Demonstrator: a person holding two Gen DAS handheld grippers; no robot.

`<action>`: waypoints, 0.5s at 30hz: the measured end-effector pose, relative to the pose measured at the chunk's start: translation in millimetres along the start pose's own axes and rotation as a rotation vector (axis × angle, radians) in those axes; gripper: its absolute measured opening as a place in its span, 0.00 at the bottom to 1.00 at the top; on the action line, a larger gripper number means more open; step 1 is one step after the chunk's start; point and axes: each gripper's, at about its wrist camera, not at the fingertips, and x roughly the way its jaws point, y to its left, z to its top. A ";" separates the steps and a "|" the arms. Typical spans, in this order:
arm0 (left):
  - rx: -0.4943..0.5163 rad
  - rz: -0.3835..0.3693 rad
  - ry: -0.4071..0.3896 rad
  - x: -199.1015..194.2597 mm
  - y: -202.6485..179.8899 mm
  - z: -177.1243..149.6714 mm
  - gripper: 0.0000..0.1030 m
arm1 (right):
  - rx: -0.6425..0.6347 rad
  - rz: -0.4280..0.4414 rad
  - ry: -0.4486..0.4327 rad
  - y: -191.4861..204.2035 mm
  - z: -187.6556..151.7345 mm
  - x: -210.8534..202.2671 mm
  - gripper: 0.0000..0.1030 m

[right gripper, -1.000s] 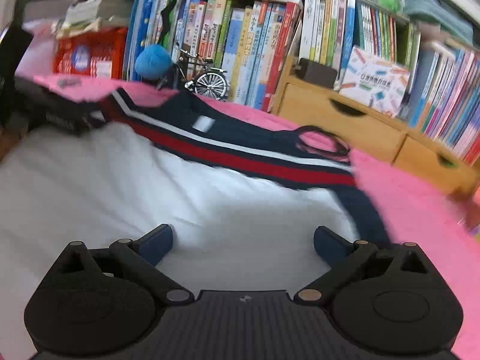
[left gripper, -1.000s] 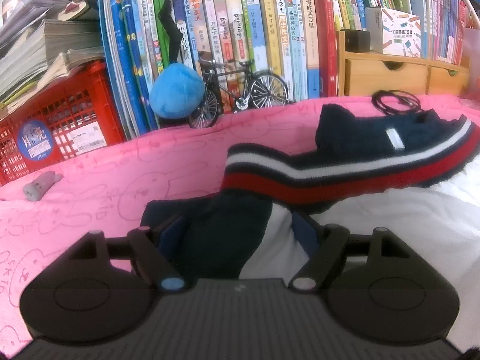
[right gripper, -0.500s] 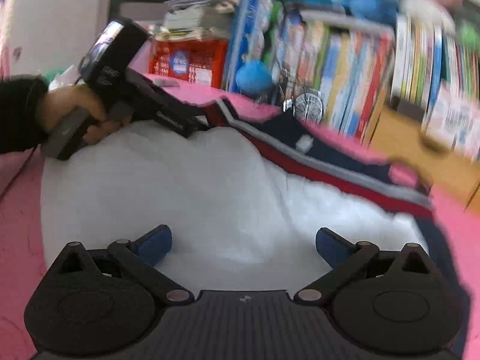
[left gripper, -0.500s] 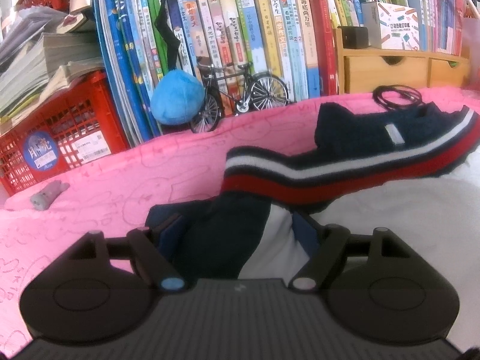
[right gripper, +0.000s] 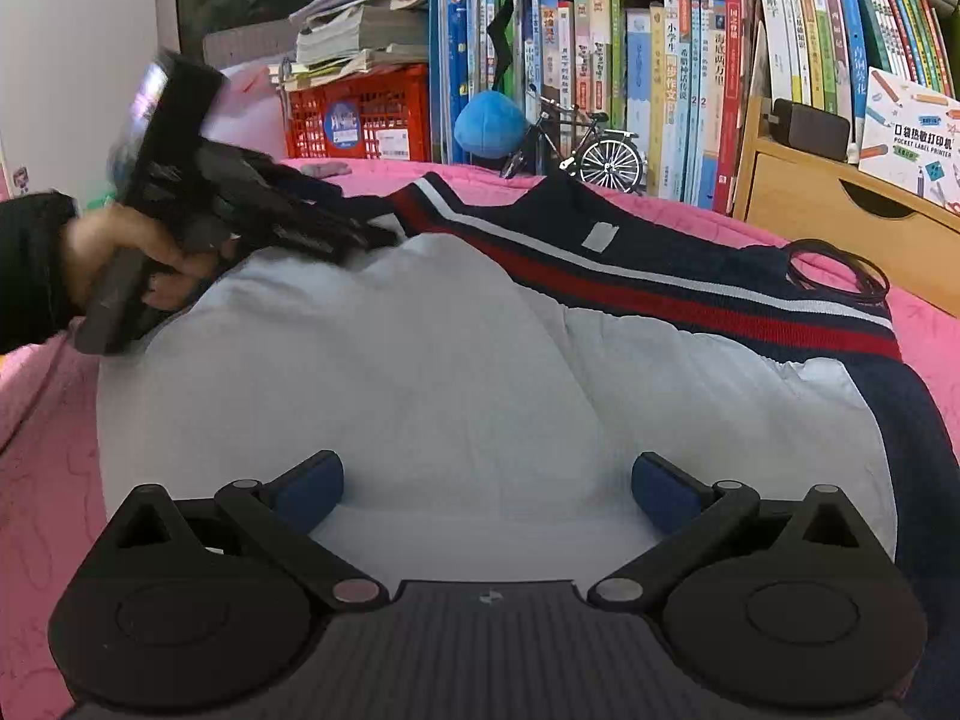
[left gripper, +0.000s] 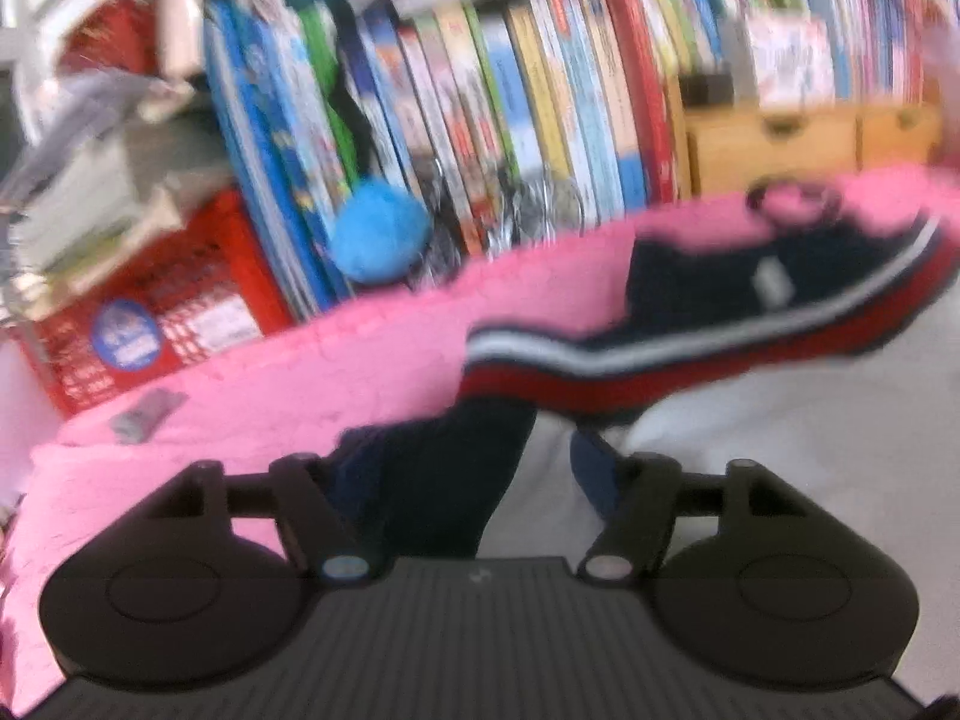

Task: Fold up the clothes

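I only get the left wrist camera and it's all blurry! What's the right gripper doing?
Observer: The right gripper is open and empty. It points at the white part of the sweater.
Operator: Who's holding my left one?
Observer: A hand in a black sleeve holds the left gripper at the sweater's left edge. Its jaws are closing, with navy cloth between them.
Operator: What's the fuzzy thing by the blue ball?
Observer: A toy bike, standing against the books.
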 end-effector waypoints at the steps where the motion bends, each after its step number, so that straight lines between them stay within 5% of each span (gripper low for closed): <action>1: 0.008 -0.057 -0.025 -18.1 -3.5 0.5 0.66 | 0.000 0.000 0.000 -0.3 0.2 0.4 1.00; 4: 0.112 -0.180 -0.050 -56.7 -26.4 -9.2 0.67 | 0.001 0.000 0.001 -0.7 0.4 0.4 1.00; 7: 0.199 -0.238 0.025 -51.3 -51.4 -31.6 0.67 | 0.001 0.000 0.002 -0.1 0.1 -0.4 1.00; 15: 0.134 -0.122 0.024 -22.1 -33.4 -57.1 0.69 | -0.001 0.001 0.003 0.2 0.3 -1.3 1.00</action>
